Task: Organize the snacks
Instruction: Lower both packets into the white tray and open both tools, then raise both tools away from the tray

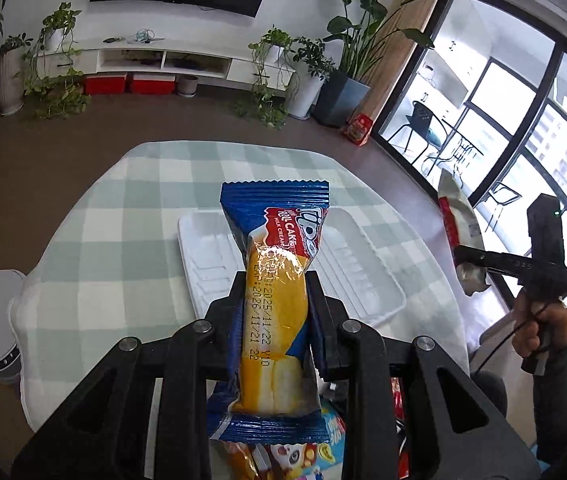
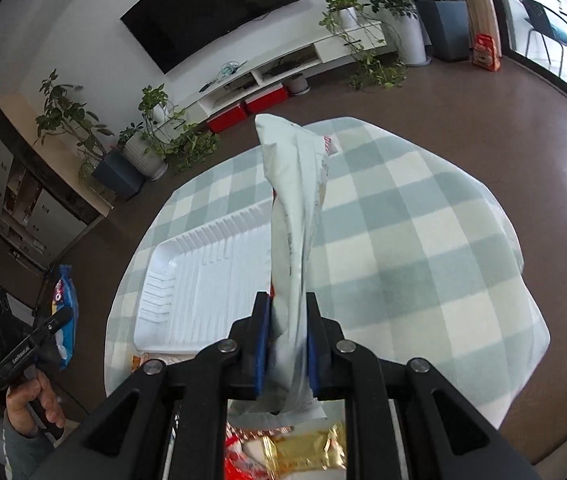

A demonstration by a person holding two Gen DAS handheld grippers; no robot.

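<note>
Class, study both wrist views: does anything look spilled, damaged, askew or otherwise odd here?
Nothing stands out. The left gripper is shut on an intact blue roll cake pack, the right gripper on a pale snack bag, both above the checked cloth. The white tray shows no spill.

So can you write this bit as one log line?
left hand-held gripper: shut on blue roll-cake packet | right hand-held gripper: shut on white snack bag | white plastic tray: empty

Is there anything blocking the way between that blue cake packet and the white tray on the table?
Nothing visible does. The blue roll cake packet is clamped in the left tongs above the checked tablecloth, and the white tray beyond it looks empty, as far as the packet lets you see.
</note>
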